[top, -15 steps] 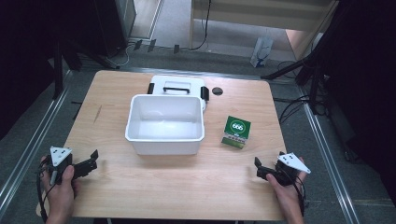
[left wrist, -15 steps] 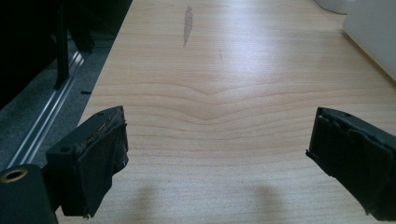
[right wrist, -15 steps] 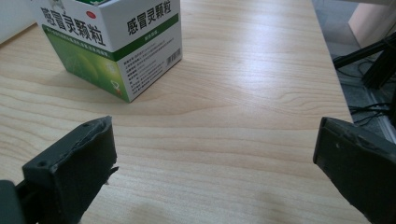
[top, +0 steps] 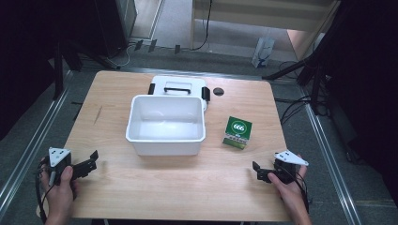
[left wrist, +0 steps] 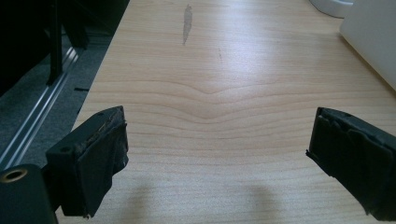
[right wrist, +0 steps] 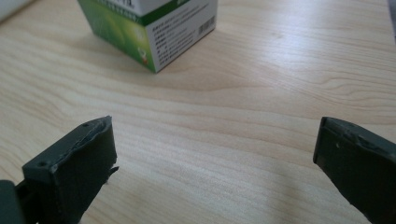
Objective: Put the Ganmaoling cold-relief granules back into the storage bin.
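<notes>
Green box: a small carton (top: pixel 237 132) printed with "666" on top stood on the table just to the right of the white bin; from the right gripper view (right wrist: pixel 154 28) its side carried fine print and a barcode, edges crisp, card glossy.
Change: held against the picture half a second before, nothing had shifted — box, bin and both hands sat as they had, so I judged the work not yet started.
Right hand-held gripper: (top: pixel 261 171) it rested low at the near edge of the table, in front of and to the right of the bin, jaws spread as wide as they go with nothing between them, aimed toward the box.
Left hand-held gripper: (top: pixel 89 161) it lay in front of and to the left of the bin, jaws wide apart and empty over bare wood.
White bin: (top: pixel 165 143) an open rectangular tub, smooth plastic, rounded corners, nothing visible inside.
Lid: (top: pixel 178 86) white, with a handle and dark clips, lying flat just behind the bin.
Table: (top: pixel 197 197) pale wood-grain top, with a scuff mark left of the bin.
</notes>
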`<state>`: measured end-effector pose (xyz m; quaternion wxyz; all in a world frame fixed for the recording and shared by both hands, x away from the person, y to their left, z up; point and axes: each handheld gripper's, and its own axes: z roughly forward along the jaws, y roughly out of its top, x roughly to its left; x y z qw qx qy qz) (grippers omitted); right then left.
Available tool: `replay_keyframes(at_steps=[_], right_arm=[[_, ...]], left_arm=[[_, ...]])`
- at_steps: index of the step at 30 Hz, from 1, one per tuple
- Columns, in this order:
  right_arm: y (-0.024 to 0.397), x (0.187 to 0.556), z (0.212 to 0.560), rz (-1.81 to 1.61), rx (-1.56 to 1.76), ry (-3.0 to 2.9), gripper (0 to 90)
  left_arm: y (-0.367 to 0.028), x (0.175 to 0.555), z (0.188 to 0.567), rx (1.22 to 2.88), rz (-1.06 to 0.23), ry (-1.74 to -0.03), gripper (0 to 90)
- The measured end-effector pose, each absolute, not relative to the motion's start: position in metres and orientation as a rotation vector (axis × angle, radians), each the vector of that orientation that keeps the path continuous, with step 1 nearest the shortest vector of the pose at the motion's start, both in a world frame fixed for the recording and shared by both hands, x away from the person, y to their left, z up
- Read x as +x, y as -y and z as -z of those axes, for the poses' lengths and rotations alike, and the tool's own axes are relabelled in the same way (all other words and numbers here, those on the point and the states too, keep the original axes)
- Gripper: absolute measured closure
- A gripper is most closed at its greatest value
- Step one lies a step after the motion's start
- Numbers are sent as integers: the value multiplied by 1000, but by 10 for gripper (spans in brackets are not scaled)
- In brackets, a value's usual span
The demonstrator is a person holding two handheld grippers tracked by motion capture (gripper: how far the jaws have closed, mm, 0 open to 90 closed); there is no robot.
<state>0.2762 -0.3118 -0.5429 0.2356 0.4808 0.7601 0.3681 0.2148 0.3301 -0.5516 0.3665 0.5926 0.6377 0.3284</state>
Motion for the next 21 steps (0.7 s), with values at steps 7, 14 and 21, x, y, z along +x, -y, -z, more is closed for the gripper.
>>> replay_keyframes(at_steps=[7,14,21], right_arm=[[306,289,515,-904,1233,-2195,0],[308,309,495,-737,1148,-2355,0],[298,329,478,-572,1019,-2497,0]], left_arm=[[-331,215,552,1515,-831,-1637,51],[-333,214,552,1502,-819,-1637,52],[-331,214,552,1524,-837,-1619,51]])
